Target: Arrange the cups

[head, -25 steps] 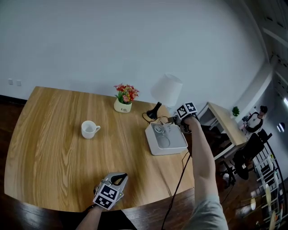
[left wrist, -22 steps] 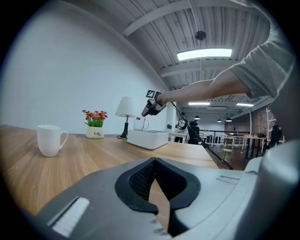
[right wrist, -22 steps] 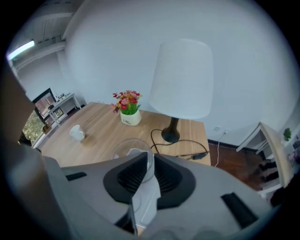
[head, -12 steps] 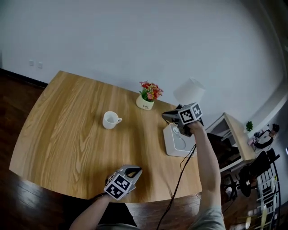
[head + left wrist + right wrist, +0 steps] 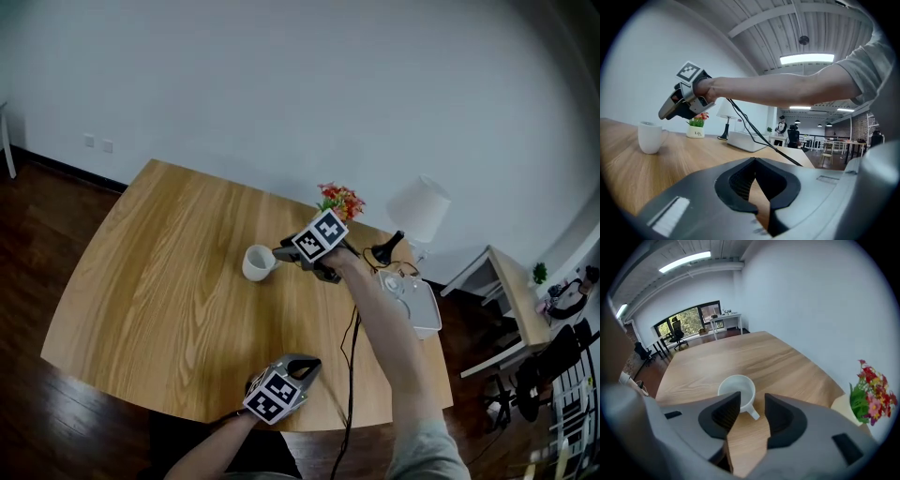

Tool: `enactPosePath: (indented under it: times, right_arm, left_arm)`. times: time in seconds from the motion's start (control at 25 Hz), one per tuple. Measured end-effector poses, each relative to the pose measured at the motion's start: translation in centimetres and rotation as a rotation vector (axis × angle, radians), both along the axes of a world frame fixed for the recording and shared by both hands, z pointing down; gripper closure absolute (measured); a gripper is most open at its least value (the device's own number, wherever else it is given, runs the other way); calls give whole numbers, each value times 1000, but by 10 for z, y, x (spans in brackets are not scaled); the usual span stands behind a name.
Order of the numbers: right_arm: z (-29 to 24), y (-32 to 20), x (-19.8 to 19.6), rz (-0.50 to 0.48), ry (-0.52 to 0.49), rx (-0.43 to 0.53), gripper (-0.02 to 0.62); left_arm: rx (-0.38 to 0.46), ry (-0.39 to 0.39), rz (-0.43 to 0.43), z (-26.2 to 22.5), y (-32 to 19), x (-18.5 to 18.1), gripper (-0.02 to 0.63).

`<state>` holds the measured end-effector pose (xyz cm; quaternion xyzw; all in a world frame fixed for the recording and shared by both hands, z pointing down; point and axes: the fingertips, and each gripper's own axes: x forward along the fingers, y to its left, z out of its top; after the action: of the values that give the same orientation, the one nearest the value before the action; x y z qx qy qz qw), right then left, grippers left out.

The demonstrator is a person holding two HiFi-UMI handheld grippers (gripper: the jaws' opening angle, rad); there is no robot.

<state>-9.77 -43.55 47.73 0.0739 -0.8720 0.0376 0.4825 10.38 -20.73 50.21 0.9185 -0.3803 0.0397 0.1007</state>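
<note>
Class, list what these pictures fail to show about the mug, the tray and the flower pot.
- Mug, near rim: right gripper view, behind the right gripper, whose jaws have just been opening with nothing between them.
- Tray contents: head view, too small; left gripper view, behind its wall.
- Flower pot: head view, behind that gripper; right gripper view, cut off by its body.

The right arm [image 5: 382, 323] reaches out over the middle of the desk [image 5: 159, 253]. The right gripper [image 5: 281, 251] tilts steeply down; its jaws have just been opening and stand apart, nothing between them. The left gripper [image 5: 304, 362] sits at the desk's near edge, roughly level, jaws together and empty.
</note>
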Motion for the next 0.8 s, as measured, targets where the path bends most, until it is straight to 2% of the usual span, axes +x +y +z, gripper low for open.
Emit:
enactPosePath:
  times: [0.16, 0.32, 0.4, 0.44, 0.6, 0.8]
  right_arm:
    - [17, 1, -17, -15, 63, -52, 442]
    - [35, -2, -24, -28, 150, -40, 443]
    - [45, -7, -24, -31, 202, -16, 505]
    - [49, -7, -24, -33, 216, -16, 512]
    - [56, -7, -25, -14, 219, -28, 558]
    - [50, -5, -11, 24, 223, -32, 557]
  left_arm:
    - [-4, 5, 3, -2, 0, 1, 597]
    - [-7, 9, 7, 0, 0, -1, 597]
    - [-10, 8, 5, 0, 1, -1, 597]
    - [-10, 9, 4, 0, 1, -1, 597]
    - [-7, 12, 3, -1, 0, 1, 597]
    - [-8, 8, 6, -3, 1, 0, 597]
